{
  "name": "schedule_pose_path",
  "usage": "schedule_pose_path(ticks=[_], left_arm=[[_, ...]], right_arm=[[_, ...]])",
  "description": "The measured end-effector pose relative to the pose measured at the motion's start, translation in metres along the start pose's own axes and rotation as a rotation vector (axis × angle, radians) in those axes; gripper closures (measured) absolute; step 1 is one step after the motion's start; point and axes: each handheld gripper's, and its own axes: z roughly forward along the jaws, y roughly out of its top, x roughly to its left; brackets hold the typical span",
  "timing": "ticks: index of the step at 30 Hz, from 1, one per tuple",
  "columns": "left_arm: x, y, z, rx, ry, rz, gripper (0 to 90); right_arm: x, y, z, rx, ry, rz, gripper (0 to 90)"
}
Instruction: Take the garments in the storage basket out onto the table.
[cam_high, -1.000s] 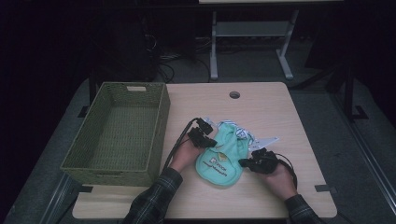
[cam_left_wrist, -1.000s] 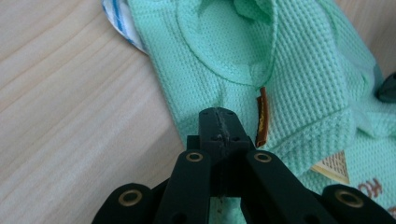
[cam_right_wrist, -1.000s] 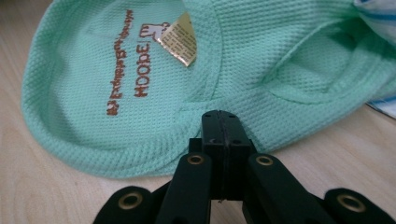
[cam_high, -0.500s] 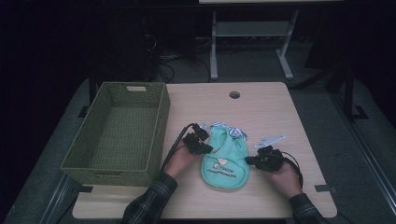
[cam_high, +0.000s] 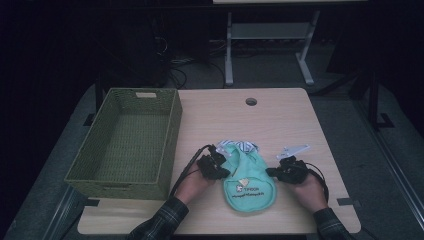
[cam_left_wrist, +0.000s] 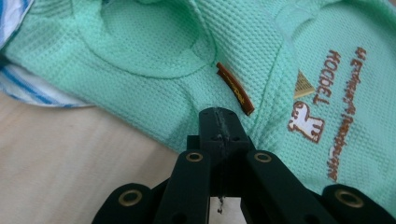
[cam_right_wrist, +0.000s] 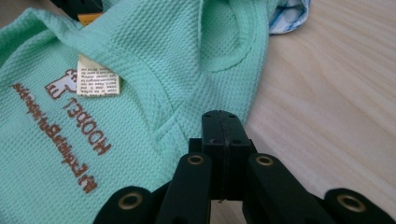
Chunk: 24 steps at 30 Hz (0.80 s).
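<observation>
Two grippers: you hold one at each side of the mint-green garment (cam_high: 248, 181), lower middle of the high view.
Left gripper (cam_high: 216, 165): jaws fully closed, tips pinching the garment's left edge beside a brown tag (cam_left_wrist: 235, 88).
Right gripper (cam_high: 280, 172): jaws fully closed, tips on the garment's right edge.
Garment: flat on the table (cam_high: 280, 117), a striped cloth (cam_high: 243, 146) peeking from under its top.
Basket (cam_high: 172, 130): left of centre.
</observation>
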Motion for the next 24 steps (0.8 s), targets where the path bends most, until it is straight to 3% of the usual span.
schedule_pose_path(ticks=[5,12,19,24], left_arm=[[-0.001,0.000,0.001,-0.002,0.000,0.003,89.7],[-0.001,0.000,0.001,-0.012,-0.005,-0.012,89.7],[-0.001,0.000,0.000,-0.001,0.004,0.014,89.7],[-0.001,-0.001,0.001,-0.005,0.000,0.009,89.7]], right_arm=[[0.000,-0.001,-0.002,0.001,0.021,0.007,89.8],[-0.010,0.018,-0.011,-0.081,0.027,0.007,86.3],[-0.026,0.048,0.004,-0.124,0.016,0.008,84.1],[-0.035,0.064,0.021,-0.104,0.021,0.021,81.0]])
